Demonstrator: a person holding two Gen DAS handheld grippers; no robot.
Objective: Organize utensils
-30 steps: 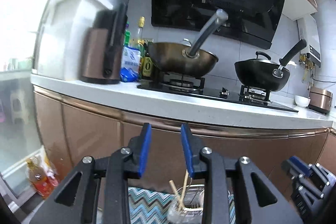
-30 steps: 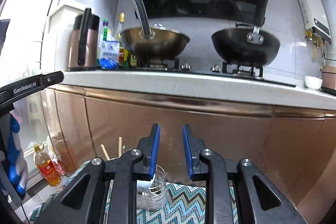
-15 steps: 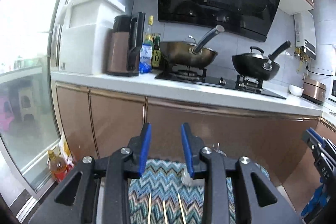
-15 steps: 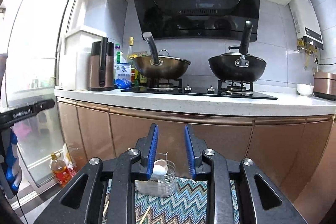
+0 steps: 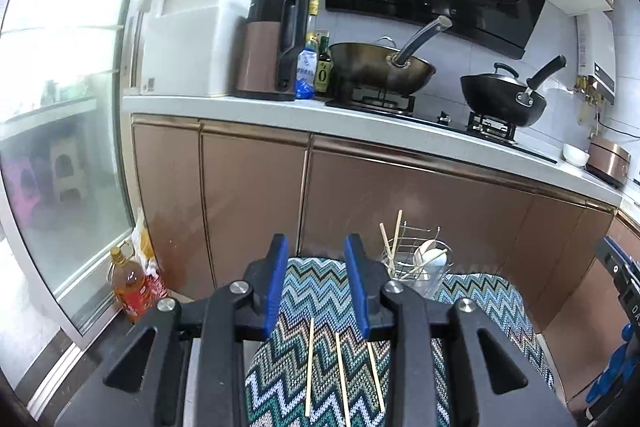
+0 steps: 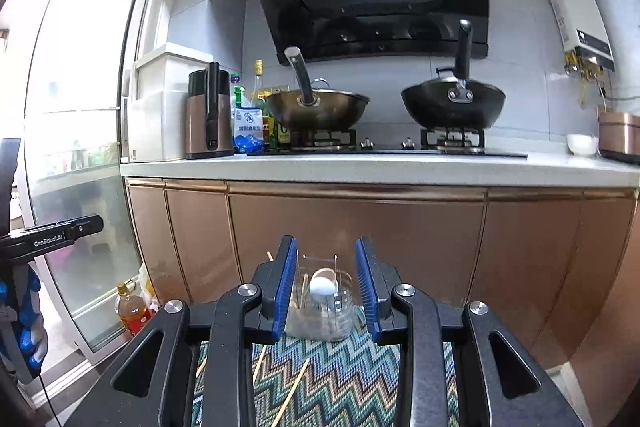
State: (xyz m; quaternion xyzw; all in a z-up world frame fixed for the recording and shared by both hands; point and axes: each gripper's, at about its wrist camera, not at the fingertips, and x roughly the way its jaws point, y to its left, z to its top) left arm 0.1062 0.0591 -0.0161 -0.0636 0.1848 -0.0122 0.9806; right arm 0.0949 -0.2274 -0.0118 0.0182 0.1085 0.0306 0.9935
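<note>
Nearest the left wrist camera, the left gripper (image 5: 316, 281) stands part-open and empty, now drawn back from the counter so that three loose chopsticks (image 5: 338, 371) show below it on the zigzag mat (image 5: 320, 291). Beyond, the wire utensil holder (image 5: 416, 267) carries two or three chopsticks and one white spoon (image 5: 432, 257), so sorting is partly done. In the right wrist view the right gripper (image 6: 326, 285) is opening with nothing clamped, framing the holder. Farthest back: two woks (image 6: 318, 109) and one kettle (image 6: 209, 111).

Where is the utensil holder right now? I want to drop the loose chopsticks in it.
In the left wrist view the utensil holder stands on the zigzag mat, right of the gripper, beyond three loose chopsticks, before the copper cabinets.
</note>
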